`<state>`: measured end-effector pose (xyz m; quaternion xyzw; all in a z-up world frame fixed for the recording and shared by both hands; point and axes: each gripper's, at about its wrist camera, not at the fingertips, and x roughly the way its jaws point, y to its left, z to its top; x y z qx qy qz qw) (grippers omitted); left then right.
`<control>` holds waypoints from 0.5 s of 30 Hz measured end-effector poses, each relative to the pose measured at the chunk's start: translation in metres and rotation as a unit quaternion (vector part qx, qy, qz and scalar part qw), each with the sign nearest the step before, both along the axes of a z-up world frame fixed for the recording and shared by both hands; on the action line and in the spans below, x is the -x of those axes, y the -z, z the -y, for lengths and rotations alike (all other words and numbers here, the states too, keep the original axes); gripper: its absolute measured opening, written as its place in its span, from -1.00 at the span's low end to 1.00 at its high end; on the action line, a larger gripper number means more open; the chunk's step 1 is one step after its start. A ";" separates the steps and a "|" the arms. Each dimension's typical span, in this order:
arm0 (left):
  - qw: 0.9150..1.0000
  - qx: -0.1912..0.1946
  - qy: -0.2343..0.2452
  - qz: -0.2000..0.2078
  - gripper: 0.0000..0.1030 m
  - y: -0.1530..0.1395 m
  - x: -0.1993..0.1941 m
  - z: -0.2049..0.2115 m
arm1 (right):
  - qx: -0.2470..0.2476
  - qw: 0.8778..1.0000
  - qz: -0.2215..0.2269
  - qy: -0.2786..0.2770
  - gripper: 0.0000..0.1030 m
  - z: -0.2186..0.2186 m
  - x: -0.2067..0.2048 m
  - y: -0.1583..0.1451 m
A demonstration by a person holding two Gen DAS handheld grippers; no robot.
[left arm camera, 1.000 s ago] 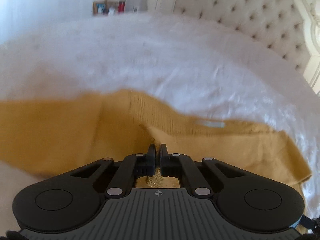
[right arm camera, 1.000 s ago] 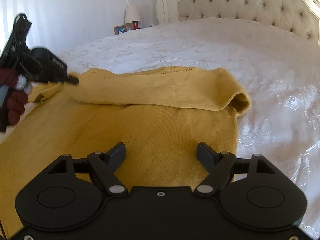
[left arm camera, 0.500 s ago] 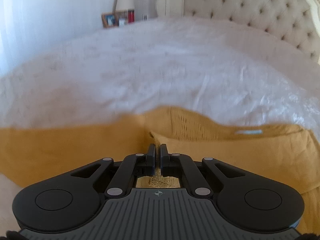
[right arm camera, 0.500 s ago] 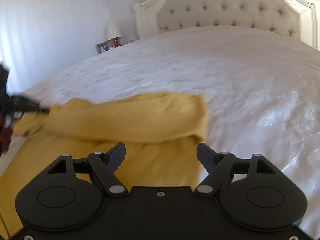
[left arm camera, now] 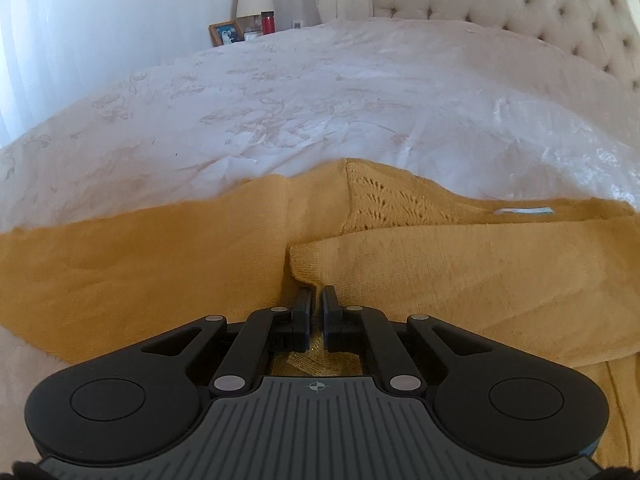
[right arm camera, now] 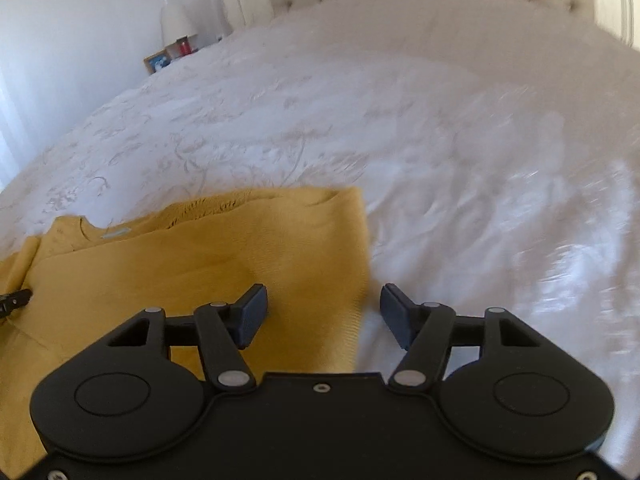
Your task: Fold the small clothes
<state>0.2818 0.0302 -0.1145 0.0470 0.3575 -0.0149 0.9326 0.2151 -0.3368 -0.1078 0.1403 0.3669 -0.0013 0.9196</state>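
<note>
Sleeve fold underway: left claw [left arm camera: 316, 300] clenched on yellow sweater [left arm camera: 460, 264] cuff. Right claw [right arm camera: 322, 300] closing, ungripped, straddling sweater's 3 o'clock edge; next, pinch it.

1. The bed [left arm camera: 360, 92] wears a white cover with a faint floral pattern and ends in a tufted headboard [left arm camera: 540, 8].
2. A mustard-yellow knit sweater [right arm camera: 208, 256] lies spread flat near its closest edge (one sleeve folded across the body), a small label [left arm camera: 522, 211] showing at the neckline.
</note>
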 end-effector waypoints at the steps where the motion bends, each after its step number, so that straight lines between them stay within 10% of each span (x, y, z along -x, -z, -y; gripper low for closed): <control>1: 1.000 0.001 0.000 0.000 -0.87 0.000 -0.001 0.000 | -0.005 1.000 -0.002 -0.001 0.32 0.001 -0.003 0.001; 6: 1.000 0.012 -0.002 0.001 -0.87 0.002 -0.002 -0.003 | -0.031 0.999 -0.008 -0.007 0.17 -0.001 -0.013 0.001; 8: 1.000 0.017 -0.005 0.002 -0.87 0.002 -0.002 -0.004 | -0.028 1.000 -0.010 -0.011 -0.69 -0.004 -0.015 -0.003; 15: 0.999 0.038 -0.011 0.004 -0.87 0.002 -0.002 -0.009 | 0.038 0.999 0.039 -0.002 -0.70 -0.011 0.004 -0.030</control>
